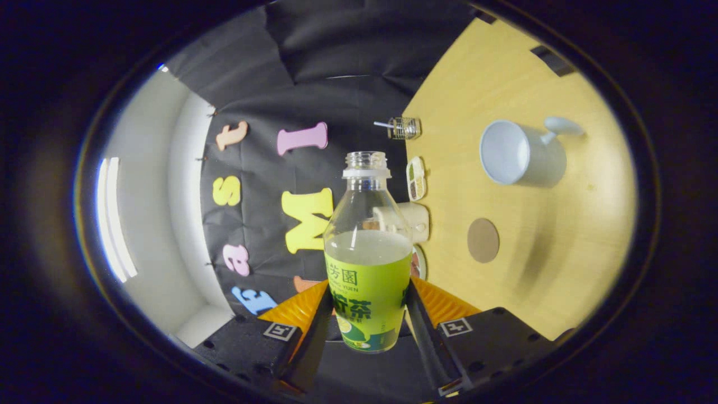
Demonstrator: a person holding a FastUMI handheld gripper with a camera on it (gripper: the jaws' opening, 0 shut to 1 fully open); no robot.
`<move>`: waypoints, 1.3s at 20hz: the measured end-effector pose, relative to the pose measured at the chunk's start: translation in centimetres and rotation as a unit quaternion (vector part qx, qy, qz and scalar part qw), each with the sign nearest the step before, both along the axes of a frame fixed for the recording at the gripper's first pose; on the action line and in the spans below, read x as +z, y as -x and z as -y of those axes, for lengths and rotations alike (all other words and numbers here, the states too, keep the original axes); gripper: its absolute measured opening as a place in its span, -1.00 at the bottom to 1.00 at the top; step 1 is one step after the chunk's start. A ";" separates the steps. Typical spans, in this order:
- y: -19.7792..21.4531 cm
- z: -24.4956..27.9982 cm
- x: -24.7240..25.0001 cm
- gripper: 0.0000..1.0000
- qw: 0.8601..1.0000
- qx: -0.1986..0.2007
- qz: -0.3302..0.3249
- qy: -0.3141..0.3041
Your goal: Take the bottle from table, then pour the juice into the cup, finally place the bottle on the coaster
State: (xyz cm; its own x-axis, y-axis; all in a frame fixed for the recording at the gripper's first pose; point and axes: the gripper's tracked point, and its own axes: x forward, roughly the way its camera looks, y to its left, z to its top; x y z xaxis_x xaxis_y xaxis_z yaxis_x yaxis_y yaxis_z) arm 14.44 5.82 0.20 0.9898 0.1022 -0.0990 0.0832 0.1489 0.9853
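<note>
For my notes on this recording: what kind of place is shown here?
Probably a staged recording booth, not a home: a black cloth wall, a wooden table with a cup and coaster, the gripper holding a bottle.

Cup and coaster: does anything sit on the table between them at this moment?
No. In the gripper view, bare wooden table separates the cup from the coaster. The gripper is shut on the bottle.

The uncapped clear bottle (367, 252), wrapped in a green label and about half filled with pale juice, is clamped between the fingers of the gripper (367, 314). The white cup (521, 152), empty and handled, is seen on the wooden table (561, 252) far to the right. The round brown coaster (483, 240) is laid flat nearer, between bottle and cup.
</note>
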 end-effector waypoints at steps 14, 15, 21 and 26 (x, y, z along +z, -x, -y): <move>1.3 2.7 -2.5 0.57 0.848 -0.023 -0.048 0.527; 0.8 2.4 -2.7 0.57 0.838 -0.021 -0.049 0.543; -3.0 2.1 -3.9 0.58 0.795 -0.012 -0.054 0.604; -6.5 2.5 -5.5 0.58 0.774 0.000 -0.065 0.630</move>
